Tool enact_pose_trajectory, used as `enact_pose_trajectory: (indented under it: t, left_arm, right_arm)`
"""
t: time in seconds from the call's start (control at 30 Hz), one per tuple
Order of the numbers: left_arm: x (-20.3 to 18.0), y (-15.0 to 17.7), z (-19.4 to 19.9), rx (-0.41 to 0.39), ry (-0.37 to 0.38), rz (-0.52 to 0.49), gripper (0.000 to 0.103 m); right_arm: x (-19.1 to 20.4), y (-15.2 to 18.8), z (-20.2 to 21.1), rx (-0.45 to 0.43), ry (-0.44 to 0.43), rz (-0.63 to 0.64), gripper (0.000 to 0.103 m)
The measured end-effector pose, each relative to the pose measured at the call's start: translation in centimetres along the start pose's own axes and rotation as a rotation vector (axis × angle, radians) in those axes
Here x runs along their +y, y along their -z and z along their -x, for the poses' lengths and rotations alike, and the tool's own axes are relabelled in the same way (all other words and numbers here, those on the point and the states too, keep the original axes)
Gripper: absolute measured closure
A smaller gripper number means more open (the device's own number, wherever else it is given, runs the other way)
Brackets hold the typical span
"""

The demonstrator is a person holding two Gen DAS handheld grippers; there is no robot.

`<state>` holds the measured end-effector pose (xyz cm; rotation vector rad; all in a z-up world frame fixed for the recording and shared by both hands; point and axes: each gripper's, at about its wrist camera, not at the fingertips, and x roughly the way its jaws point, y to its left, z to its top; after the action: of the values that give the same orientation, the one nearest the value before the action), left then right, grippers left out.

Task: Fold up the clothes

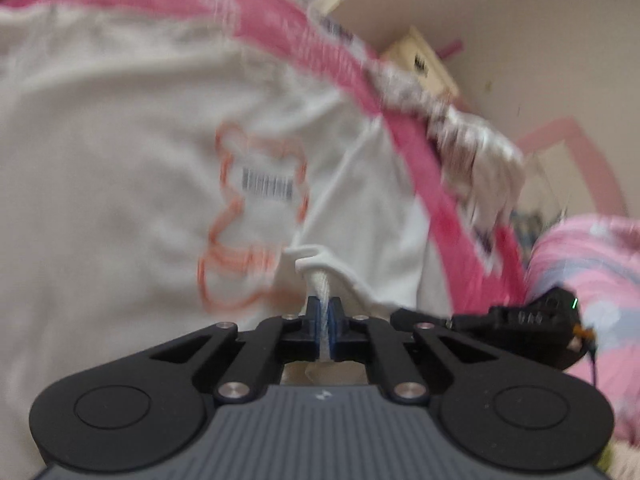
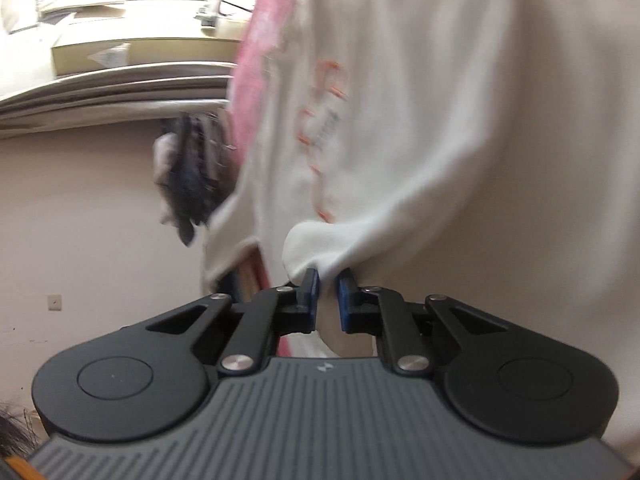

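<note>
While both cameras are smeared by motion blur, each gripper plainly clamps the same white garment [image 1: 120,140]. The left gripper [image 1: 325,314] has its blue-padded jaws pressed together on a narrow bunched fold of the cloth, and the right gripper [image 2: 329,294] pinches a thicker rounded fold with its jaws nearly closed on the fabric. The garment hangs spread in the air in front of both cameras, filling most of each view, with no surface visible carrying it.

Its upper edge is bordered by a pink band [image 1: 280,20], which curves across the left wrist view and down the garment's right side. Beyond that edge lies open room: a pale wall [image 1: 540,60] to the right, and a pink patterned bedding [image 1: 592,280] low on the right, with the other gripper's black body just before it.

Printed on the white cloth is an orange outline figure [image 1: 252,216], possibly a bear shape, enclosing a black barcode [image 1: 267,184]; no digits or letters can be read. In the right wrist view, stacked boards or shelves [image 2: 120,76] sit far left.
</note>
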<state>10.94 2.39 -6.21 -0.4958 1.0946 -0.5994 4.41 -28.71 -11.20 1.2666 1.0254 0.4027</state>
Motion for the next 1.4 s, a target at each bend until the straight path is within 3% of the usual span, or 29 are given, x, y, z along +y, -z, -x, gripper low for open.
enact_pose_trajectory:
  t: [0.23,0.4,0.5,0.63,0.7,0.77,0.87,0.97,1.03,1.1,1.2,1.33,1.4]
  left_arm:
    - [-0.2,-7.7,3.4,-0.185,0.013,-0.011,0.099]
    - [2.1,-9.3,4.6,-0.202,-0.057,-0.012,0.099]
    - [4.8,-8.5,3.6,-0.145,-0.115,0.019,0.098]
    - [8.6,-7.0,1.7,-0.058,-0.171,0.076,0.097]
    - [10.4,-6.3,0.8,-0.014,-0.199,0.104,0.090]
    - [10.6,-5.8,1.2,-0.012,-0.178,0.093,0.078]
    - [9.7,-5.1,2.0,-0.017,-0.152,0.044,0.072]
    - [8.8,-4.2,2.2,-0.005,-0.143,-0.017,0.059]
    - [8.6,-3.4,2.2,0.004,-0.133,-0.037,0.054]
    - [8.5,-2.7,2.2,0.016,-0.136,-0.049,0.053]
    - [8.3,-2.1,1.2,0.017,-0.158,-0.048,0.053]
    - [8.5,-2.2,-0.2,-0.021,-0.169,0.039,0.055]
    - [8.8,-2.2,-0.8,-0.042,-0.170,0.099,0.074]
  right_arm:
    - [6.7,-3.9,-3.8,-0.039,-0.135,0.115,0.094]
    - [9.2,-3.9,-8.3,-0.018,-0.173,0.189,0.094]
    - [8.2,-2.8,-11.4,0.019,-0.125,0.226,0.094]
    - [4.2,-1.2,-16.1,0.126,0.025,0.227,0.090]
    - [2.6,-1.0,-16.9,0.161,0.067,0.194,0.093]
    - [2.6,-1.0,-16.2,0.171,0.051,0.213,0.085]
    - [4.4,-1.2,-13.8,0.194,0.043,0.338,0.073]
    - [7.0,-2.5,-10.9,0.182,0.053,0.513,0.073]
    - [9.2,-3.9,-9.6,0.124,0.096,0.655,0.071]
    - [10.8,-5.2,-8.9,0.066,0.162,0.771,0.070]
    - [12.6,-6.6,-10.3,0.047,0.244,0.896,0.069]
    - [12.9,-8.5,-12.3,0.018,0.304,0.915,0.069]
    - [12.6,-9.5,-12.4,-0.002,0.305,0.891,0.069]
